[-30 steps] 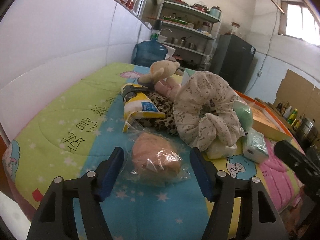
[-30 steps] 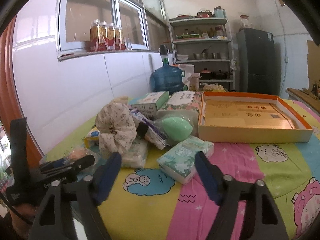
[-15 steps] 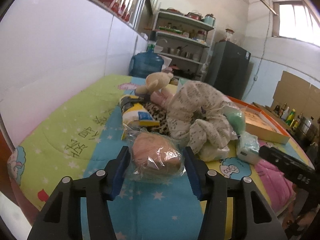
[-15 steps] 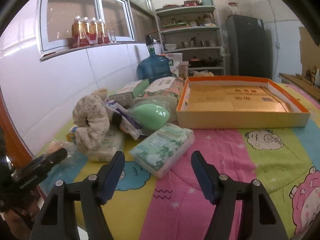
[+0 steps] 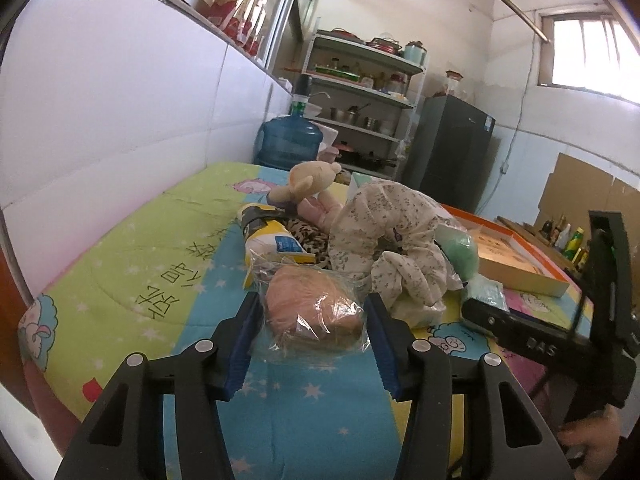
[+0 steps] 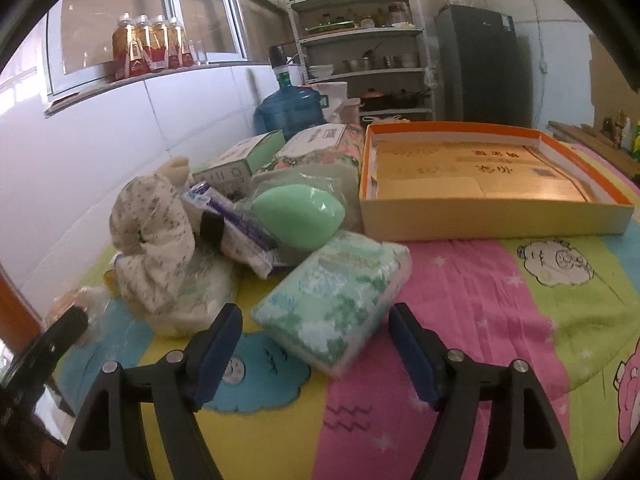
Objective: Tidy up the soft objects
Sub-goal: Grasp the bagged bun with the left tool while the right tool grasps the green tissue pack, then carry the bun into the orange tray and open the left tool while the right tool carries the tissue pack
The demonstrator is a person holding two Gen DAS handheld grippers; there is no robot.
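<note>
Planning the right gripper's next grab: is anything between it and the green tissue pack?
Nothing visible. The green tissue pack lies on the quilt just ahead of the right gripper, whose jaws are opening with only bare quilt between them. The pile sits behind and left of the pack.

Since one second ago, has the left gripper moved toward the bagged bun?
Yes. The left gripper has come forward; its fingers now flank the bagged bun, which lies in the same spot beside the yellow packet.

Large black Chinese characters on the quilt [image 5: 168, 280], letters "DAS" on the right gripper [image 5: 540, 346]
</note>
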